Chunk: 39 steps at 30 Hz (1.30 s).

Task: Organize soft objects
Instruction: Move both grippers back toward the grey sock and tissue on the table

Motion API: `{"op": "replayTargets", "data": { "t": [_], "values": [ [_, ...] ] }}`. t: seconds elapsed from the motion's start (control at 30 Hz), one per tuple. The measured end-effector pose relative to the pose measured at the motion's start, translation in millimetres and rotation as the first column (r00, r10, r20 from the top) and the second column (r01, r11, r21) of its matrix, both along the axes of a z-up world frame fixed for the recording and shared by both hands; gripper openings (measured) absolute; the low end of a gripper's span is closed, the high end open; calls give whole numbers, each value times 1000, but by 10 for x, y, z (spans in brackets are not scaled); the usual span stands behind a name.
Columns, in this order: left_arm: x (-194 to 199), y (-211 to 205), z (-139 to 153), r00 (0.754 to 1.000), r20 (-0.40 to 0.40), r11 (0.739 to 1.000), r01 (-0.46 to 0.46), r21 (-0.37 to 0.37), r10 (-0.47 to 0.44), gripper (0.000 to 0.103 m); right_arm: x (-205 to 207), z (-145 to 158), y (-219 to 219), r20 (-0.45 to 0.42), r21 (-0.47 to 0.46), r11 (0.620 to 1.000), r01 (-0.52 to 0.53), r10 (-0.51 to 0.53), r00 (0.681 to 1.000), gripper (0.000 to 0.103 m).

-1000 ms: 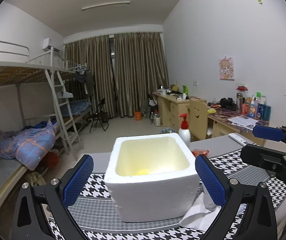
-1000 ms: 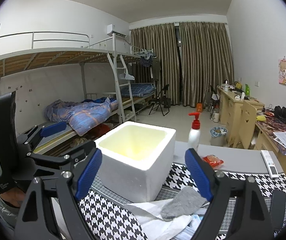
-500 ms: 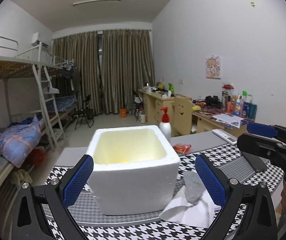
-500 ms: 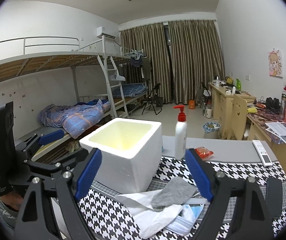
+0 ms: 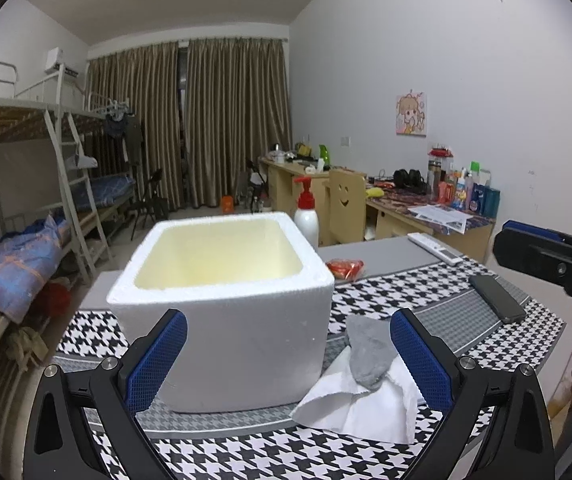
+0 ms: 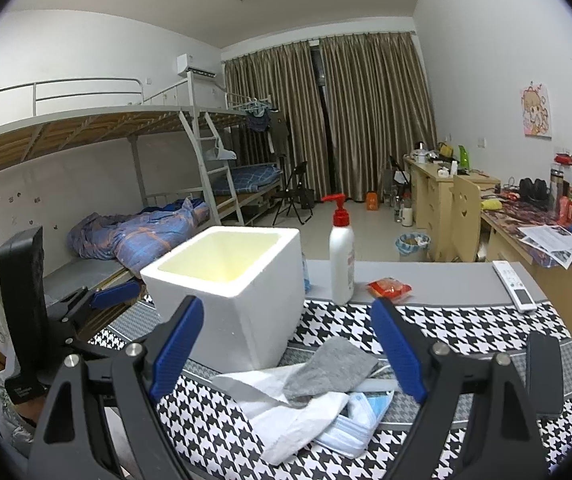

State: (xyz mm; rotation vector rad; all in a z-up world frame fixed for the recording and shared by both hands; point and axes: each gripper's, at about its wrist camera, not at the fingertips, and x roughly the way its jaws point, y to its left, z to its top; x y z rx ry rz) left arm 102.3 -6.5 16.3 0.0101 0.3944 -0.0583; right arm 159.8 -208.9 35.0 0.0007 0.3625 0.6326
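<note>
Houndstooth-patterned black-and-white cloth covers your desk, where an open white foam box stands. Just right of it lies a heap of soft things: a grey felt-like cloth on top of a crumpled white tissue, with a pale blue face mask beside them. Your left gripper and right gripper hover with jaws spread wide, grasping nothing. A white pump bottle with a red top stands behind.
</note>
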Motion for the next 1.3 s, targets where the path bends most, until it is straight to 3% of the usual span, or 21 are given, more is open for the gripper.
{"op": "replayTargets", "data": {
  "t": [0.8, 1.3],
  "values": [
    [255, -124, -449, 983, -174, 997, 51, -49, -59, 102, 151, -284, -147, -87, 0, 1000, 25, -25, 996, 89],
    [474, -144, -698, 962, -267, 997, 47, -61, -62, 93, 329, -482, -124, -145, -28, 999, 27, -31, 989, 89]
  ]
}}
